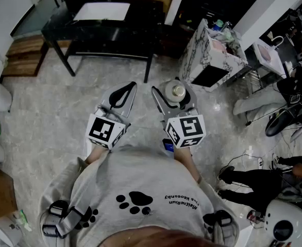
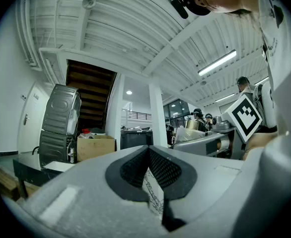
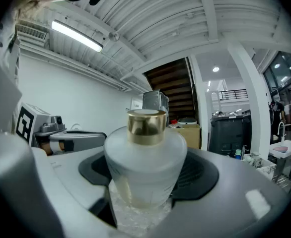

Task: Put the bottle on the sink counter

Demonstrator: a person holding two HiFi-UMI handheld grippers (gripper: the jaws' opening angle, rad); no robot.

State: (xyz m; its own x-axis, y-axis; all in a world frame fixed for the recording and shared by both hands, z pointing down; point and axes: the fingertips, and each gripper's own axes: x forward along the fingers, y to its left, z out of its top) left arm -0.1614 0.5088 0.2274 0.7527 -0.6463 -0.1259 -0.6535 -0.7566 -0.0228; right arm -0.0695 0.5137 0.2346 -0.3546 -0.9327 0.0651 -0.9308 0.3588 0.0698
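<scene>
My right gripper [image 1: 171,87] is spread wide and clamped round a frosted glass bottle [image 3: 145,162]. The bottle stands upright between the pads, its gold cap [image 3: 146,122] on top. I hold it level in front of my chest, over the pale tiled floor [image 1: 48,102]. Just to its left, my left gripper [image 2: 148,152] has its jaws pressed together with nothing between them. A black table [image 1: 110,30] stands far left and a marble-patterned cabinet [image 1: 200,60] far right.
</scene>
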